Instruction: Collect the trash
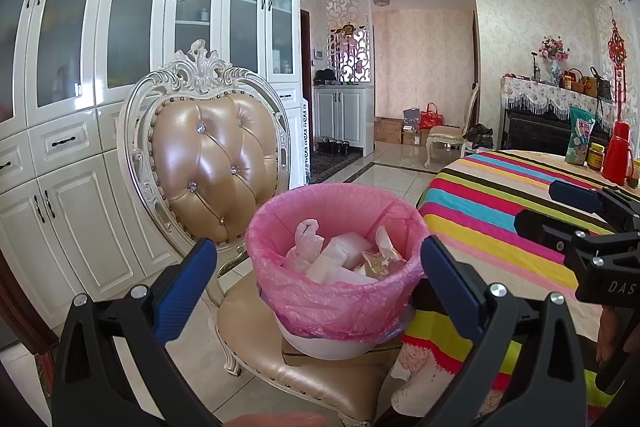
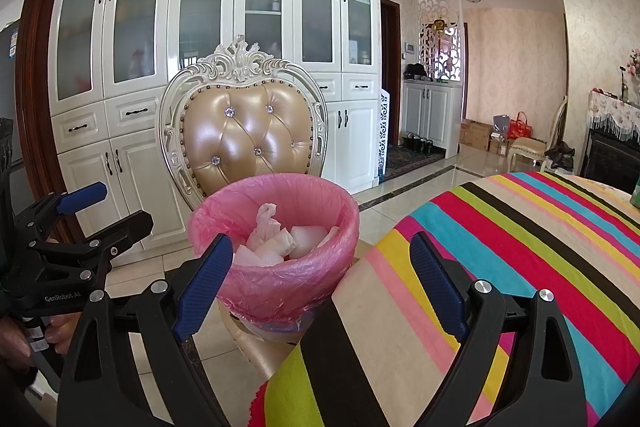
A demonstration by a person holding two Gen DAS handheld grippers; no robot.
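Note:
A white bin with a pink liner [image 1: 336, 291] stands on a cardboard piece on the chair seat; it also shows in the right wrist view [image 2: 276, 275]. Crumpled white wrappers and tissue [image 1: 340, 255] fill it, seen too in the right wrist view [image 2: 280, 243]. My left gripper [image 1: 320, 279] is open and empty, held just before the bin. My right gripper [image 2: 320, 283] is open and empty, over the table edge beside the bin. The right gripper [image 1: 560, 211] shows in the left view at right; the left gripper [image 2: 104, 207] shows in the right view at left.
An ornate chair with a tan padded back [image 1: 216, 163] holds the bin. A round table with a striped cloth [image 2: 500, 247] is at right; a snack bag [image 1: 580, 135], a jar [image 1: 595, 155] and a red flask [image 1: 618, 155] stand on it. White cabinets [image 1: 80, 67] line the wall.

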